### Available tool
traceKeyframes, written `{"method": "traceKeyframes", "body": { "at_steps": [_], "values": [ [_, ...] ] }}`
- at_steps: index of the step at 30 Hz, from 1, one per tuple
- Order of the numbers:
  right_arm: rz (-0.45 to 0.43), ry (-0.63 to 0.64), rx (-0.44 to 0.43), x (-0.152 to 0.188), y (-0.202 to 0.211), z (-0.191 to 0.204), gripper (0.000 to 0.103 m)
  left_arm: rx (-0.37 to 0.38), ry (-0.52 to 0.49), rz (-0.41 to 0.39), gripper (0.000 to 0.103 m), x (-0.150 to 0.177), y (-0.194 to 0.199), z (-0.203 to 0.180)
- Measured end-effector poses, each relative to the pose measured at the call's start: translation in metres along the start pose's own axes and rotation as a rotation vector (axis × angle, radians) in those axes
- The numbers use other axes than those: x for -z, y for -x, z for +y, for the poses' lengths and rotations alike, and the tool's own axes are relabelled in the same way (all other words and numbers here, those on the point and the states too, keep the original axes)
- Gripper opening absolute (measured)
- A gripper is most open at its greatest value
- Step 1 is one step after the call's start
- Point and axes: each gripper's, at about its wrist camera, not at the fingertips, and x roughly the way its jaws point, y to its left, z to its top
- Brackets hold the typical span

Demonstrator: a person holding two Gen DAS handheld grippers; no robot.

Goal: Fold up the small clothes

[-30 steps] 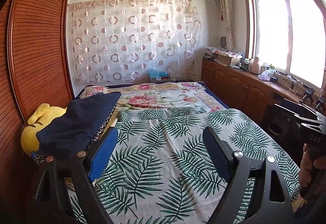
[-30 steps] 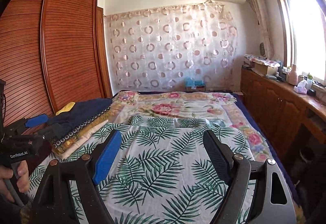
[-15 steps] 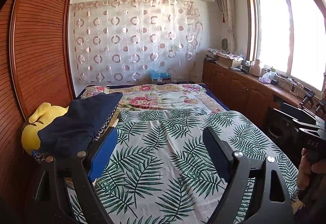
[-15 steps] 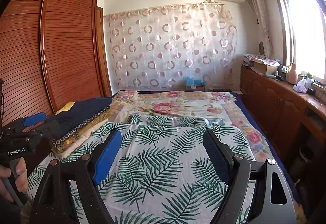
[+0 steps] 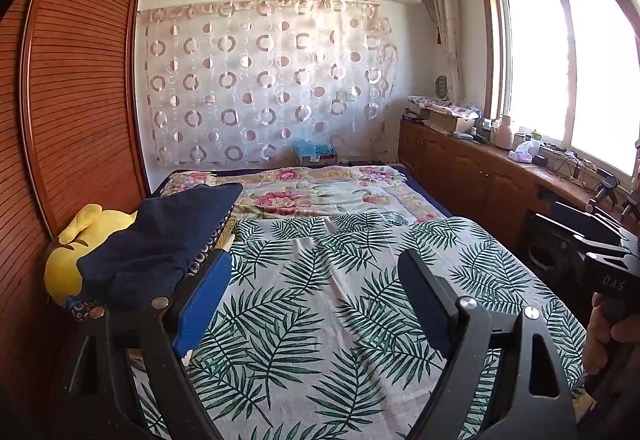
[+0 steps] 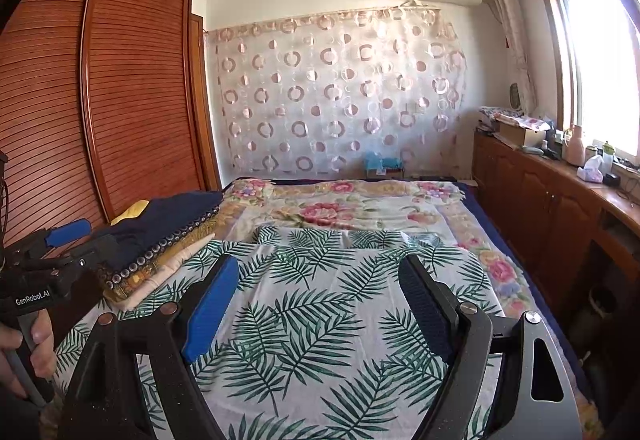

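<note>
A stack of folded clothes with a navy garment [image 5: 160, 236] on top lies at the bed's left edge; it also shows in the right wrist view [image 6: 168, 224]. The palm-leaf sheet [image 5: 320, 280] covers the near half of the bed. My left gripper [image 5: 316, 304] is open and empty, held above the sheet just right of the stack. My right gripper [image 6: 320, 304] is open and empty above the sheet's middle. The left gripper's body shows at the left of the right wrist view [image 6: 52, 272].
A yellow plush toy [image 5: 76, 252] lies beside the stack against the wooden wardrobe [image 5: 80, 112]. A floral blanket [image 5: 320, 192] covers the far half of the bed. A wooden cabinet [image 6: 552, 200] with clutter runs under the window on the right.
Both views have tilted up slightly, so the grippers have lifted a little. Both stay open and empty.
</note>
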Motion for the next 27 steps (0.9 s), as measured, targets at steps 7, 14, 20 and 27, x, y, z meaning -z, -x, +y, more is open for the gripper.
{"method": "traceKeyframes", "body": {
  "at_steps": [7,14,20,27],
  "values": [
    [0.004,0.006,-0.007,-0.001,-0.001,-0.003,0.084,-0.001,0.004,-0.002,0.086,0.0,0.001,0.0],
    [0.002,0.008,-0.01,-0.002,0.0,-0.006,0.084,-0.004,0.009,-0.005,0.086,-0.001,0.002,0.001],
    [-0.001,0.011,-0.011,-0.003,0.001,-0.009,0.084,-0.004,0.008,-0.006,0.086,-0.001,0.002,0.002],
    [-0.004,0.012,-0.013,-0.004,0.002,-0.012,0.084,-0.004,0.009,-0.006,0.086,-0.001,0.002,0.002]
  ]
}}
